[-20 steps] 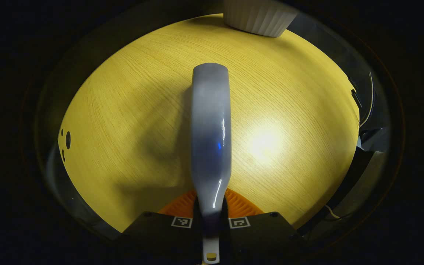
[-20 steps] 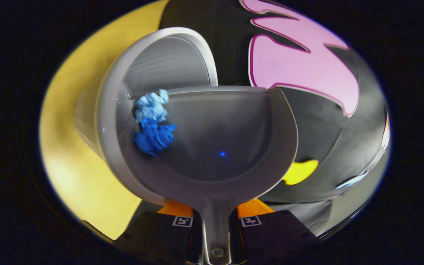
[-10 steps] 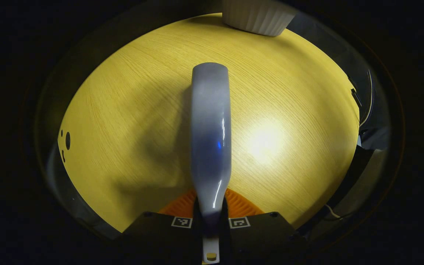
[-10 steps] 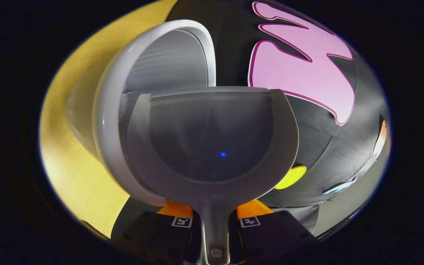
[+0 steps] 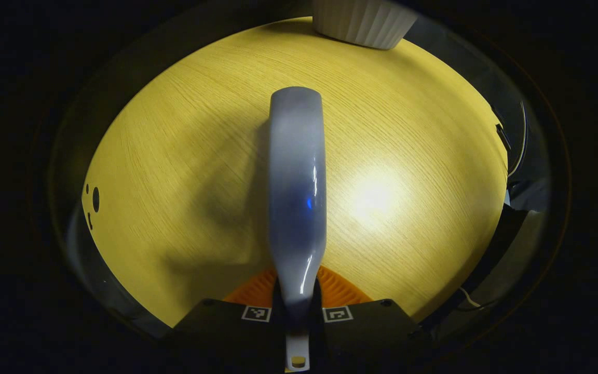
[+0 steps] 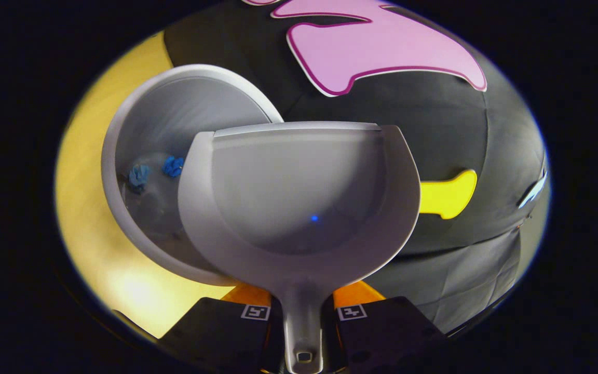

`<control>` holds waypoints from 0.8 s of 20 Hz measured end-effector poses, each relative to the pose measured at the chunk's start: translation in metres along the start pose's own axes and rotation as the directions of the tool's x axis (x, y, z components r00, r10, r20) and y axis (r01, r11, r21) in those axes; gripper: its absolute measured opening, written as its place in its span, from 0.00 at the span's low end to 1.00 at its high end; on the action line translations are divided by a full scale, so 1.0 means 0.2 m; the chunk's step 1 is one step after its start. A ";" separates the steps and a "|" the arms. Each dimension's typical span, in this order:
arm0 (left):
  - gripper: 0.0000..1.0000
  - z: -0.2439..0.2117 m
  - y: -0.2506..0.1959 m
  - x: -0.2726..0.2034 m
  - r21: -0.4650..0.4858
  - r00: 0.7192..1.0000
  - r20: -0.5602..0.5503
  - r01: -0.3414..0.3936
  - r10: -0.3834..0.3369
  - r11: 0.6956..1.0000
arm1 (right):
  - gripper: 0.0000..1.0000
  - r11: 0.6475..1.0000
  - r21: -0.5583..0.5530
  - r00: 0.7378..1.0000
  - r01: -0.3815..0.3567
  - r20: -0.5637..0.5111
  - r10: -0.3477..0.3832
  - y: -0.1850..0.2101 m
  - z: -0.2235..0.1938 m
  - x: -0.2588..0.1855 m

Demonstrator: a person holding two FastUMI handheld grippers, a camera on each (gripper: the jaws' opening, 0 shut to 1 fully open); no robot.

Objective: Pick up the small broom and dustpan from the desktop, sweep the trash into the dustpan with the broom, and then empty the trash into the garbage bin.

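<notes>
The dustpan (image 6: 299, 208), light stiff plastic and now empty, is best held by its narrow handle, where the right gripper (image 6: 303, 332) fingers clamp it beside the bin (image 6: 122, 156) holding 2 blue paper scraps (image 6: 173, 166). The left gripper (image 5: 297, 311) fingers clamp the broom (image 5: 297, 182) above the smooth wooden table (image 5: 174, 156).

Dim fisheye frames; glare on desktop (image 5: 377, 195), soft shadows.
</notes>
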State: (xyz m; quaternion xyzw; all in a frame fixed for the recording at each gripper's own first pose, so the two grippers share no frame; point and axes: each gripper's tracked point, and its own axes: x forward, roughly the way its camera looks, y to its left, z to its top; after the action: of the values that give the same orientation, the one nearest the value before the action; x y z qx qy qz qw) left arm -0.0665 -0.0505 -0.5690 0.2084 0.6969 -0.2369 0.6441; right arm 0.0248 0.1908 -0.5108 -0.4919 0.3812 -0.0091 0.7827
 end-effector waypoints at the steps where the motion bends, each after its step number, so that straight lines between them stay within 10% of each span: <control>1: 0.21 0.00 0.00 0.00 0.001 1.000 -0.001 0.000 0.000 1.000 | 0.32 0.999 0.043 0.999 -0.032 0.000 0.032 0.01 -0.01 -0.01; 5: 0.24 0.00 0.00 0.00 0.004 1.000 -0.003 0.002 -0.002 1.000 | 0.32 0.964 0.224 0.990 -0.140 0.026 0.138 0.03 0.02 -0.02; 16: 0.22 0.01 0.00 0.01 0.013 1.000 -0.011 0.005 -0.005 1.000 | 0.32 0.730 0.549 0.913 -0.407 0.226 0.339 0.04 0.18 -0.08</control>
State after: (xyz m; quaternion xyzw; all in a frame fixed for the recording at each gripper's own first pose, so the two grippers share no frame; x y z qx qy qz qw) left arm -0.0656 -0.0508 -0.5705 0.2121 0.6994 -0.2421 0.6382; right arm 0.0319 0.2278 -0.4988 -0.1399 0.4068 0.0584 0.9009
